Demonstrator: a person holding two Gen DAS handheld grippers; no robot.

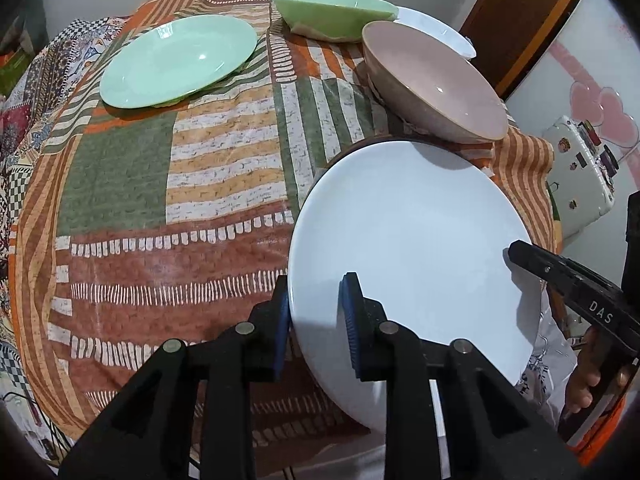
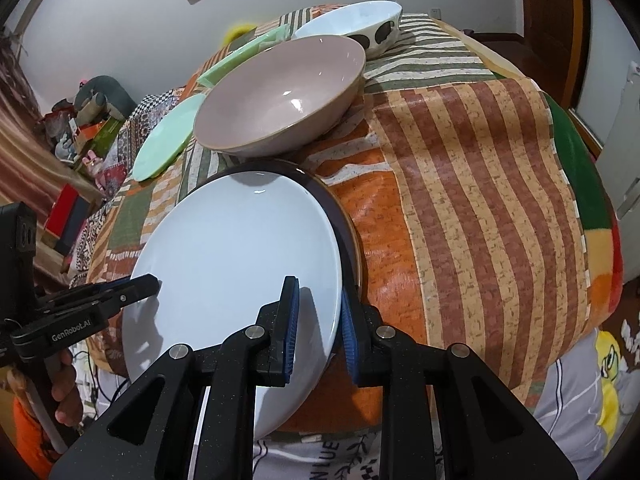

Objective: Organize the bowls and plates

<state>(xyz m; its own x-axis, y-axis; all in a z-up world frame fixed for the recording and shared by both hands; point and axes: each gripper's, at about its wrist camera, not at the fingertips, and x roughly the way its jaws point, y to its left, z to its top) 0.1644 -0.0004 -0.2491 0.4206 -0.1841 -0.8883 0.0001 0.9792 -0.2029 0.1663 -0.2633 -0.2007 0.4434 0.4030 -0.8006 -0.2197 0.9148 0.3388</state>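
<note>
We've got the white plate (image 1: 416, 248) between both tongs, w/ its near edge past the table's edge. Left gripper (image 1: 316, 320) straddles the plate's left rim: one blue pad under/outside the edge, the other on the top face, jaws only slightly apart and closed on the rim. Right gripper (image 2: 318, 328) does the same on the opposite rim, pads either side of the edge, narrow gap, clamped on it. From the left wrist view the right tong's black finger (image 1: 560, 276) reaches onto the plate's right side.

Under the white plate, a dark-rimmed plate (image 2: 344, 220) peeks out on the far/right side, resting on the striped tablecloth (image 2: 460, 200).

Just beyond our tong tips sits the pink bowl (image 2: 280, 96), near the plates' far edge; we can't tell if it touches. Farther ahead & left of the left tong: green plate (image 1: 178, 60). Behind the pink bowl: green bowl (image 1: 332, 12) and a white bowl w/ dark spots (image 2: 360, 24).
</note>
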